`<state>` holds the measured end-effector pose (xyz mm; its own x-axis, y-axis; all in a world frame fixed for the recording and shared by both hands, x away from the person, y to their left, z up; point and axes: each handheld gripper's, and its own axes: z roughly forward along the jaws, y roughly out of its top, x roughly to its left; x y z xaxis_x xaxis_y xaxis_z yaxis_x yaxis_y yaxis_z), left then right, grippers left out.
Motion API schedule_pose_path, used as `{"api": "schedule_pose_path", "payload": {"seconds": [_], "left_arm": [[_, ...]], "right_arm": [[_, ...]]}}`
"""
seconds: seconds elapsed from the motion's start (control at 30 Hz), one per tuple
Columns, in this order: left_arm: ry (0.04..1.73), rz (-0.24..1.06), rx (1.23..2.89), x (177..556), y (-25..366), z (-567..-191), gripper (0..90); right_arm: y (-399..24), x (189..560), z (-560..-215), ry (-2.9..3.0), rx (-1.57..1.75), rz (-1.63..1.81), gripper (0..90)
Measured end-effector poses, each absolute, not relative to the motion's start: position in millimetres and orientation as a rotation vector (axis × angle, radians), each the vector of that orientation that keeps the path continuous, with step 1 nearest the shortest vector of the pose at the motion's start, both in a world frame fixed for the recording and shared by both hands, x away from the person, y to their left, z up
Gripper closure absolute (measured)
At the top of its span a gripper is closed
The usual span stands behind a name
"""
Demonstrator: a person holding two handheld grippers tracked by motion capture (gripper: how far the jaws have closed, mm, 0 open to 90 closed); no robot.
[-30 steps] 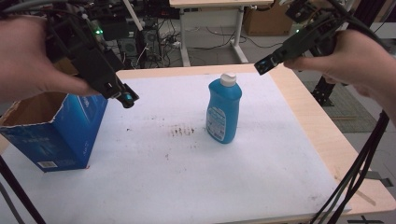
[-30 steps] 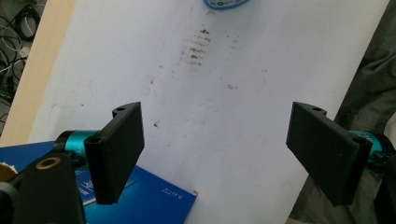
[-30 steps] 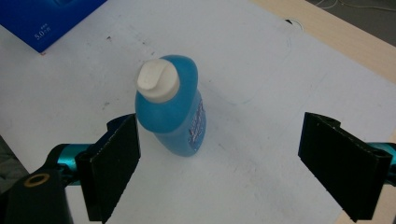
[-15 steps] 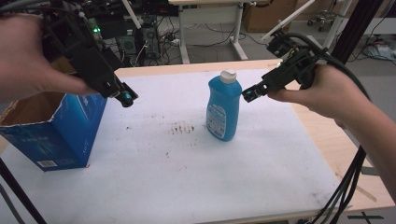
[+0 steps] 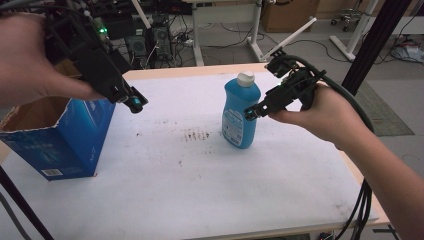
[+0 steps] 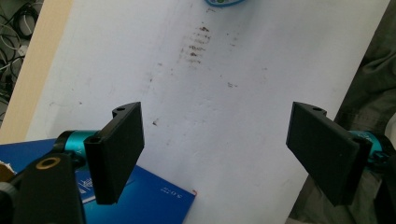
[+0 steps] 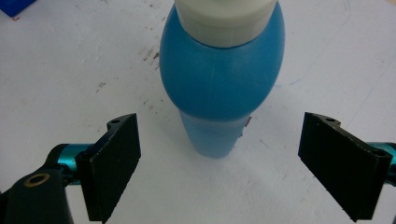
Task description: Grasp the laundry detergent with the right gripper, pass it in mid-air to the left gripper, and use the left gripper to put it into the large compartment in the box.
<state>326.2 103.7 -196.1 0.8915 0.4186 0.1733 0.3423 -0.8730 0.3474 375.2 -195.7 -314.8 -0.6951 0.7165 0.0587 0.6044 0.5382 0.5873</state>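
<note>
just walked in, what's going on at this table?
A person holds a gripper in each hand over a white-topped table. The right gripper is open and right beside a blue bottle with a white cap, lined up on it from above but not gripping it. The bottle stands upright. The left gripper is open too, hovering above an open blue box at the table's left edge, holding nothing.

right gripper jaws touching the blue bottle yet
Apart. In the right gripper view the right gripper is open, white table showing between each jaw and the blue bottle.
</note>
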Motion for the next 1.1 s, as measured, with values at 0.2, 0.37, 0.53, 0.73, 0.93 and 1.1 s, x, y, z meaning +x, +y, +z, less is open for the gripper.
{"api": "schedule_pose_path", "payload": {"seconds": [0.2,0.37,0.53,0.73,0.93,1.1], "left_arm": [[0.571,0.348,2.75,327,104,-198,19.4],[0.581,0.349,2.744,326,105,-198,19.4],[0.584,0.35,2.746,326,106,-198,19.4],[0.582,0.355,2.748,326,106,-198,19.4],[0.583,0.355,2.751,325,106,-198,19.4],[0.582,0.358,2.753,325,106,-198,19.4]], "right_arm": [[-187,378,-324,2.561,1.127,0.873,12.1],[-182,381,-332,2.556,1.136,0.874,12.1],[-178,382,-336,2.556,1.131,0.882,12.1],[-173,384,-341,2.548,1.129,0.89,12.1],[-170,385,-344,2.535,1.144,0.883,13.4],[-170,386,-344,2.519,1.151,0.892,17.9]]}}
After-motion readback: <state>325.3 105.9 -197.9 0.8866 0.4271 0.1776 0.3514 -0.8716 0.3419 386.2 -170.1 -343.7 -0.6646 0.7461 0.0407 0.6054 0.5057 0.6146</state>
